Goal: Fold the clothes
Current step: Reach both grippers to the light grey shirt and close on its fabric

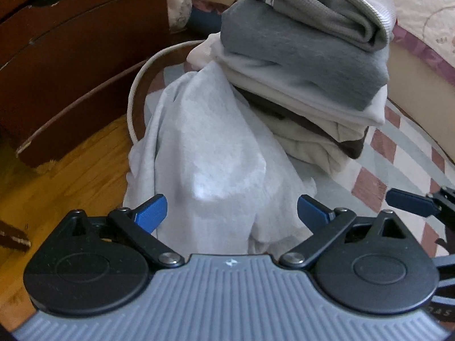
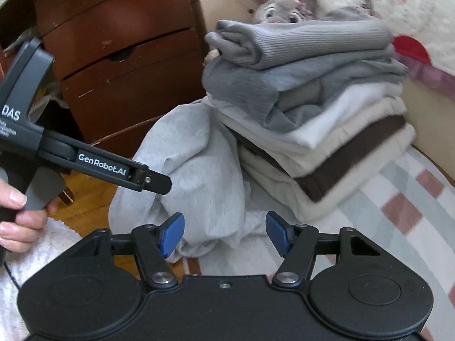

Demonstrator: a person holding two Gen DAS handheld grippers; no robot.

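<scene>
Hovering: both grippers hang low in front of the stack of folded clothes [image 2: 310,108], each pointed at the loose cloth beside it.
Left gripper [image 1: 231,213]: jaws spread wide, nothing between the blue pads; the pale garment sits just beyond them, and I cannot tell whether the pads touch it.
Right gripper [image 2: 224,233]: jaws likewise wide apart and holding nothing, just short of the same garment, on the side nearer the stack.
Landmark: the stack stands on the checked rug [image 2: 398,199], several layers high, grey pieces on top, white and cream below, one dark brown layer between.
Loose garment: a light grey garment [image 1: 210,147] lies crumpled and draped against the left foot of the stack, its upper end leaning on the lower layers, its bulk spilling down toward the grippers and partly over the rug's edge.
Done so far: the stacked pieces lie folded and squared; that much of the job looks finished.
Left to do: by my reading only the light grey garment remains unfolded; no other loose clothes show in either view.
Surroundings: a brown chest of drawers [image 2: 122,56] stands left of and behind the stack; a bed edge with a soft toy [image 2: 281,10] lies behind it.
Hand: the person's left hand [image 2: 17,216] grips the left tool's handle, well left of the stack.
</scene>
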